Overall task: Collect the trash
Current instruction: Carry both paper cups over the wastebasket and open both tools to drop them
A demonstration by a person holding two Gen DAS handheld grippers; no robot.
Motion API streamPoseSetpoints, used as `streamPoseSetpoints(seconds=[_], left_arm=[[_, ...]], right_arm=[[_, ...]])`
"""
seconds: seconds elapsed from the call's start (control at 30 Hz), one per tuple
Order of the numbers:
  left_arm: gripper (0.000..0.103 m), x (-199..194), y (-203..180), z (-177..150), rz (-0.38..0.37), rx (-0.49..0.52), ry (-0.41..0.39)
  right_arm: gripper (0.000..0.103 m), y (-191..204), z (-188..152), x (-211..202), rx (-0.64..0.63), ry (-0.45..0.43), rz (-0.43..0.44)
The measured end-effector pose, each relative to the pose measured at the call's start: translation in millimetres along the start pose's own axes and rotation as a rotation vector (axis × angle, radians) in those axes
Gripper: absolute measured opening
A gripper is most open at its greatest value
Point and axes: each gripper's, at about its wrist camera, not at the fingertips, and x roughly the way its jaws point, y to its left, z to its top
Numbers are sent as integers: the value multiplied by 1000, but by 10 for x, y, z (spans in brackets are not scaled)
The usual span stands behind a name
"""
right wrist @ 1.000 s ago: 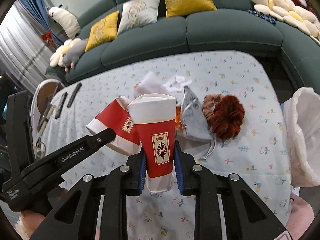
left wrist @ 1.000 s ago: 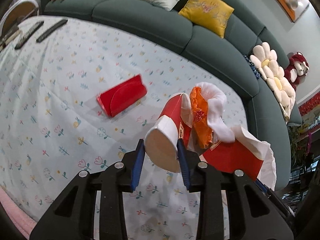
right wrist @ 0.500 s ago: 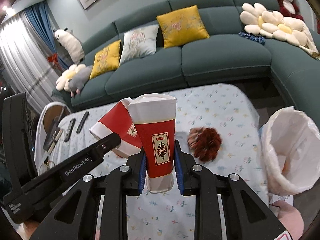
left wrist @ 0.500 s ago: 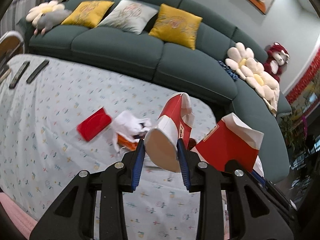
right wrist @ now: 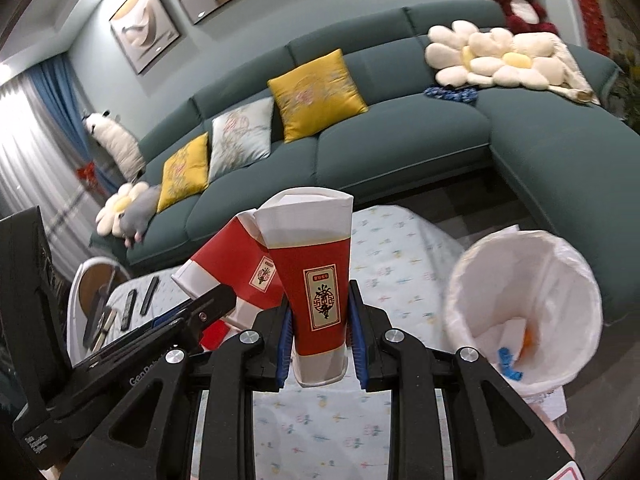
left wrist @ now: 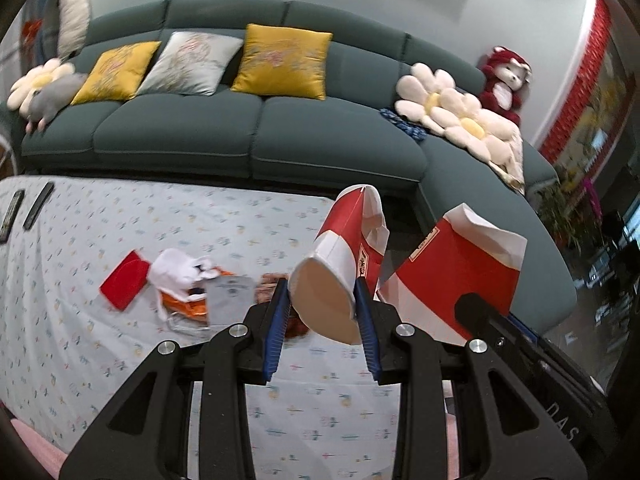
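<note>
While the left gripper [left wrist: 323, 322] clamps one crushed red paper cup [left wrist: 340, 272] above the table [left wrist: 100, 344], the right gripper [right wrist: 318, 342] pinches another flattened red cup [right wrist: 316, 276]; right, a white-lined bin [right wrist: 528, 300]; farther, a teal sofa [right wrist: 400, 148].

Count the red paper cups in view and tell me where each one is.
2. One paper cup is clamped in the left claw, the other cup in the right claw, both lifted above the table. More may hide in the trash pile.
</note>
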Motion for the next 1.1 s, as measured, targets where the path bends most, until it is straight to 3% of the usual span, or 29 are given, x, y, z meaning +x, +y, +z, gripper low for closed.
streamPoseSetpoints(seconds=[0.63, 0.97, 1.1], left_arm=[[32, 423, -1280, -212, -105, 191, 80], [32, 847, -1644, -341, -139, 223, 166], [37, 962, -1705, -379, -147, 218, 186]], right_arm=[[24, -1253, 76, -431, 151, -65, -143], [24, -1843, -4, -324, 239, -37, -202], [24, -1987, -32, -246, 261, -23, -219]])
